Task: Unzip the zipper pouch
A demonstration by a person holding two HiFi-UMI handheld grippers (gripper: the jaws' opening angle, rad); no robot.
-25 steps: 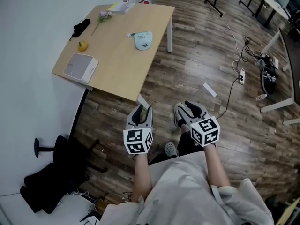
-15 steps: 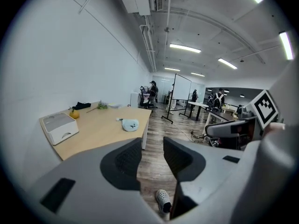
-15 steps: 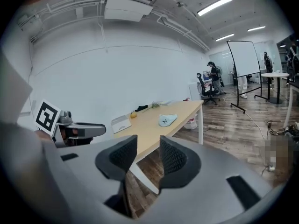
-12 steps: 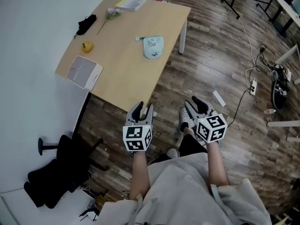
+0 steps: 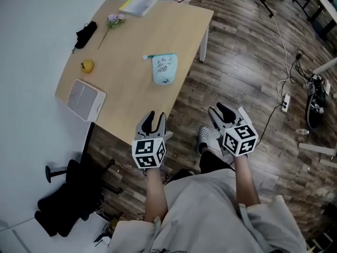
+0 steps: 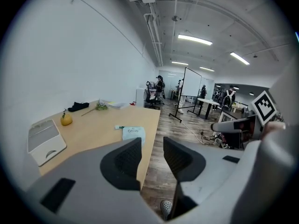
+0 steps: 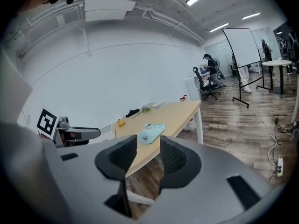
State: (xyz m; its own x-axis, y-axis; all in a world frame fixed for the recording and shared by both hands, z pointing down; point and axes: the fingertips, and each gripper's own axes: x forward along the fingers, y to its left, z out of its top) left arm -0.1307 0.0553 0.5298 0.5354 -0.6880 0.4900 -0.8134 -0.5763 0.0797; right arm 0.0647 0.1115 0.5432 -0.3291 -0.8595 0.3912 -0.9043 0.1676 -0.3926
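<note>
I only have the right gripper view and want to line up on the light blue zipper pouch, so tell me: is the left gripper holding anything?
Observer: No, the left gripper has its jaws apart, nothing between them.
Operator: Is my right gripper over the table?
Observer: Not yet; the head view shows the right gripper over the dark plank floor, right of the light wooden table's near corner.
Operator: Anything low on the left?
Observer: A black office chair stands by the white wall, beside the table's near left end.
</note>
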